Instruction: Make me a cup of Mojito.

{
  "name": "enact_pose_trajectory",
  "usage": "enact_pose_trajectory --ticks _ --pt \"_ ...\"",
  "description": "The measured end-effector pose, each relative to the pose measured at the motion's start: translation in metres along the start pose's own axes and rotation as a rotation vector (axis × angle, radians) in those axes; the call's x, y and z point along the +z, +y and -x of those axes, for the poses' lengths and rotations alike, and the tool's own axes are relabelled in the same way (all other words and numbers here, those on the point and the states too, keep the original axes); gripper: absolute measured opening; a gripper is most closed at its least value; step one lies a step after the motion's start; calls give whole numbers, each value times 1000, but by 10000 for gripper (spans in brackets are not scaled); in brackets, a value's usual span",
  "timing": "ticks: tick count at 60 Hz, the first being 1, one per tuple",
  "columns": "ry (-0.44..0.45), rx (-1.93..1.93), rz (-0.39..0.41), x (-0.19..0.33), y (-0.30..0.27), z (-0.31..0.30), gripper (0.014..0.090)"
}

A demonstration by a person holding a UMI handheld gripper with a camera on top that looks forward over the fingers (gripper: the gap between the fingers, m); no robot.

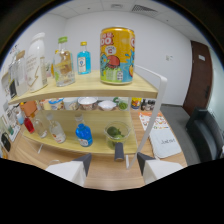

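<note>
In the gripper view, your gripper (114, 161) is spread wide and empty; its two dark fingertips (84, 161) show at either side with nothing pressed between them. A small dark upright post (119, 151) on the lower shelf's front edge sits in the gap, apart from both fingers.

You are facing a two-tier pale wooden shelf rack with a white frame (95, 87). Just ahead and slightly beyond the fingers, on the lower tier, stands a clear glass bowl of green limes (116, 132), which I judge to be the nearest Mojito ingredient. To its left stands a squat bottle of blue liquid (83, 134), then clear glass bottles (50, 127) further left.

On the upper tier, well above the fingers, a large yellow cartoon-printed can (117, 55) stands upright, with a clear bottle with a green cap (63, 62) and a small blue-labelled bottle (83, 59) to its left.

The limes lie nearly straight ahead, a touch left of the post, so a short forward reach should meet them; mind that post.
</note>
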Motion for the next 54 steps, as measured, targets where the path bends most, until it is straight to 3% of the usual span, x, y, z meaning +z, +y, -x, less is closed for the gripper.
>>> enact_pose_trajectory --ticks 10,15,22,30,33,47,54 --pt "-15 -4 21 33 -2 -6 725" --pt "-22 8 43 45 0 -6 570" --pt "-29 21 64 56 2 -8 482" --pt "-43 28 94 61 5 -6 316" --pt "-43 25 101 62 6 -6 188" --pt "-19 34 104 57 4 -11 167" --pt "-5 54 65 42 -4 -13 166"
